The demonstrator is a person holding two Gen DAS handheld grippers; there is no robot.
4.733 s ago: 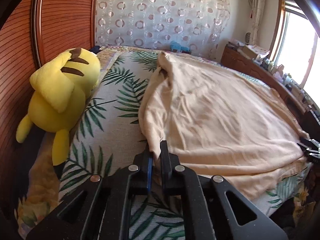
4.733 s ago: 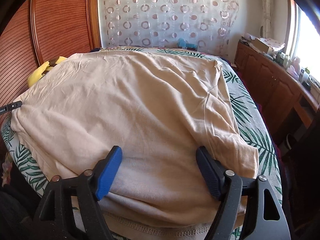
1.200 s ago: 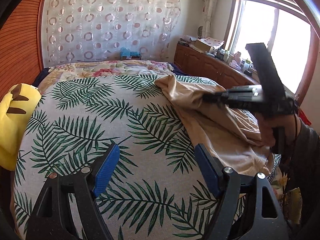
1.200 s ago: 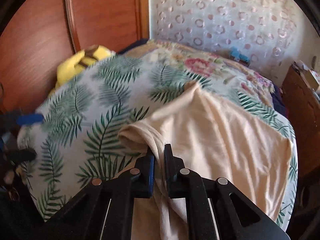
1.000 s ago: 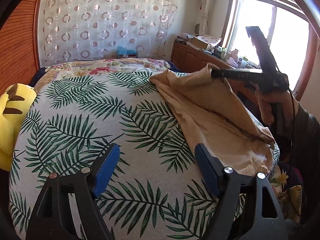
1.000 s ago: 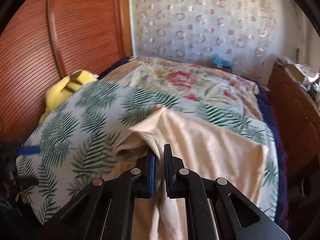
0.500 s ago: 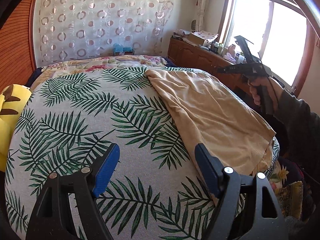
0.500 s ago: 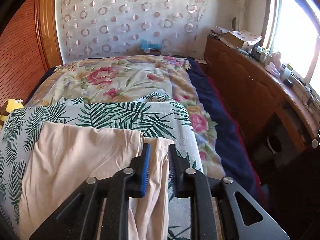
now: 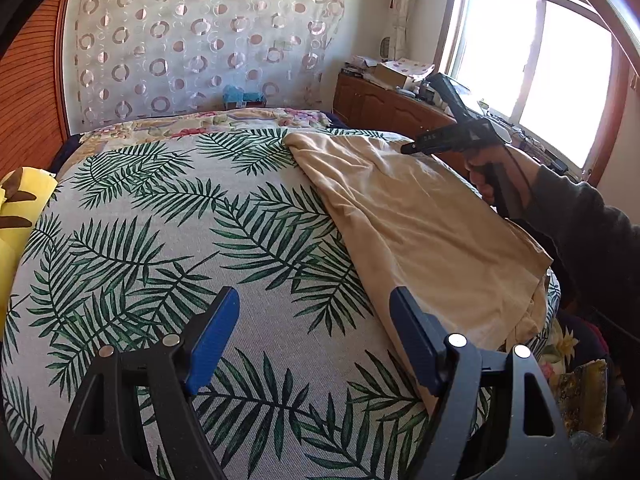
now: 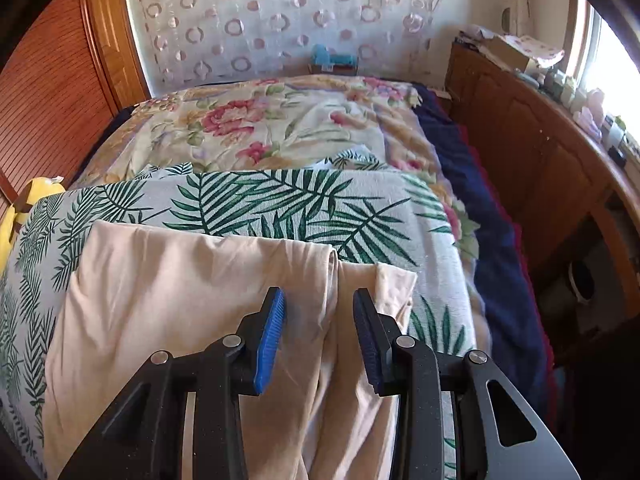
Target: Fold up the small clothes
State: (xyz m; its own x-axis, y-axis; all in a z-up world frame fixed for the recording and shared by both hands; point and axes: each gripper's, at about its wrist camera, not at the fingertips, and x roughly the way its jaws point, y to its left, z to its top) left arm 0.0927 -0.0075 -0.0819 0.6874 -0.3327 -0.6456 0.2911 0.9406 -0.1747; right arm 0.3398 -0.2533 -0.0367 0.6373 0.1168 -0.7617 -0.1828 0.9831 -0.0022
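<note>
The beige garment [image 10: 192, 300] is lying folded lengthwise on the palm-leaf bedspread [image 9: 160, 216], along the side of that spread nearest the wooden cabinet [image 10: 532, 152], with its far edge stopping short of the floral quilt [image 10: 280, 124] beyond. The right gripper [image 10: 318, 332] is hovering just above the garment's far corner with its jaws partly parted and nothing between them, so by my reading the first lengthwise fold is sitting finished and the cloth is being let go. The left gripper [image 9: 314, 336] is waiting wide apart and empty over bare bedspread, just beside the garment's near long edge. A narrow strip, probably a sleeve [image 10: 394, 280], is poking out past the folded edge toward the cabinet, and the near end looks bunched where it is drooping over the bedspread's edge. The next move is likely calling for tucking that strip in and smoothing the panel, then pinching two corners at one short end and carrying them across to halve the length; thin, limp cloth like this is apt to slide or drag the lower layer along. As for containers, I am seeing no basket or bin for the clothes; a cardboard box [image 9: 394, 73] is sitting on the cabinet top, and what it is holding cannot be told. A yellow plush toy [image 9: 20, 216] is resting at the bedspread's opposite side, well apart from the garment.
</note>
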